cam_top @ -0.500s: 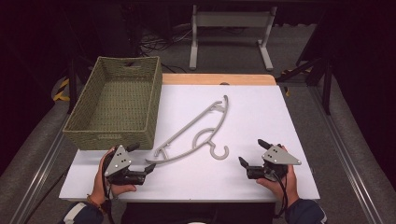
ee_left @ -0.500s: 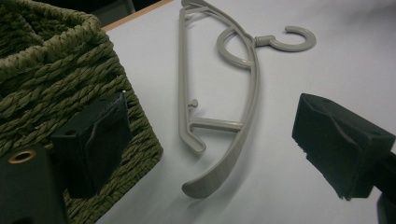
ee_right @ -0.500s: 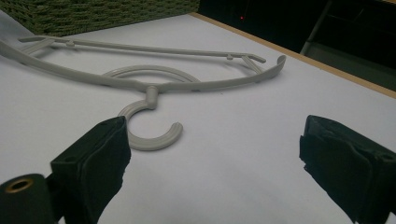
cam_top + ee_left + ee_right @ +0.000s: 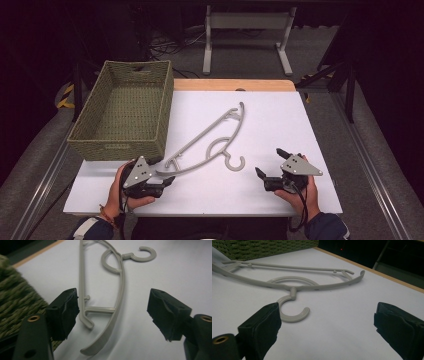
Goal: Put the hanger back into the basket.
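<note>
A grey plastic hanger [image 4: 210, 140] lies flat on the white table [image 4: 280, 120], running from the far middle down to the near left, its hook [image 4: 235, 162] pointing toward me. My left gripper [image 4: 167, 182] is at the hanger's near end. In the left gripper view it [image 4: 113, 297] is open, and the hanger's end [image 4: 110, 322] lies on the table between the jaws, touching neither. My right gripper [image 4: 269, 163] is open to the right of the hook. The hook [image 4: 292, 315] lies just ahead of its left jaw, and nothing is between its jaws [image 4: 328, 310].
A green woven basket [image 4: 125, 110] stands at the table's left, its near corner close to my left gripper; its wall [image 4: 15, 302] is beside the left jaw. A wooden strip [image 4: 232, 85] edges the far side. A metal stand [image 4: 247, 30] is on the floor beyond.
My left gripper has edged slightly right toward the hanger's near end. The right gripper and the hanger have not moved.
</note>
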Demonstrator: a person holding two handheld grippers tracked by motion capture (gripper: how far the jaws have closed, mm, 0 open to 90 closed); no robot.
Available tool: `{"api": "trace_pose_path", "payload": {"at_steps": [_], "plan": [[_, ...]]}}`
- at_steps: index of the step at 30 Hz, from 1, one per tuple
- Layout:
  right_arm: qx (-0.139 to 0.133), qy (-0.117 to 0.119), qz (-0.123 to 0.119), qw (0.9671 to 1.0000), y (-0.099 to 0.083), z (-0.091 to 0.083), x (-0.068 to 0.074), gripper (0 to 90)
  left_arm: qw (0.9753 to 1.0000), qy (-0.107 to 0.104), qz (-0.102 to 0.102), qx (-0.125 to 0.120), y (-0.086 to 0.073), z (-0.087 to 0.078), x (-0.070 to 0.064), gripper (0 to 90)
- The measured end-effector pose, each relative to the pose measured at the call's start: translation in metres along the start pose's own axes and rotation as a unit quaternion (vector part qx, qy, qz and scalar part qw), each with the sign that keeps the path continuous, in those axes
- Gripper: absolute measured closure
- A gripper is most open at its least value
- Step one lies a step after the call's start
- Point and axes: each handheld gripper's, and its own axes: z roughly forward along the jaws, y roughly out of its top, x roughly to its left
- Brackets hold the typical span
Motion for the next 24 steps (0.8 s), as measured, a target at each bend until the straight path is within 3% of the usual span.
{"api": "trace_pose_path", "payload": {"at_steps": [1, 3, 7, 12, 17, 21, 24], "plan": [[0.005, -0.003, 0.002, 1.0, 0.0, 0.001, -0.001, 7.8, 0.9999, -0.008, -0.007, 0.004, 0.004, 0.004, -0.001, 29.8], [0.006, -0.001, 0.006, 1.0, -0.001, 0.001, -0.001, 7.9, 0.9998, -0.017, -0.002, 0.011, 0.009, 0.01, -0.003, 32.6], [0.007, -0.002, 0.002, 1.0, 0.0, 0.0, 0.0, 8.1, 0.9995, -0.008, 0.014, 0.026, 0.019, 0.028, -0.013, 36.8], [0.019, -0.001, 0.0, 0.9998, -0.002, 0.001, 0.001, 9.4, 0.9982, -0.008, 0.019, 0.056, 0.026, 0.055, -0.018, 40.4], [0.022, -0.002, -0.002, 0.9998, -0.002, 0.001, 0.001, 9.7, 0.9971, -0.023, 0.007, 0.072, 0.033, 0.073, -0.016, 46.3], [0.029, -0.003, -0.001, 0.9996, -0.003, 0.001, 0.001, 9.9, 0.993, -0.043, -0.004, 0.11, 0.045, 0.091, -0.012, 53.5], [0.029, -0.005, 0.003, 0.9996, -0.003, 0.0, -0.001, 10.1, 0.988, -0.063, -0.008, 0.141, 0.053, 0.103, -0.011, 56.7]]}}
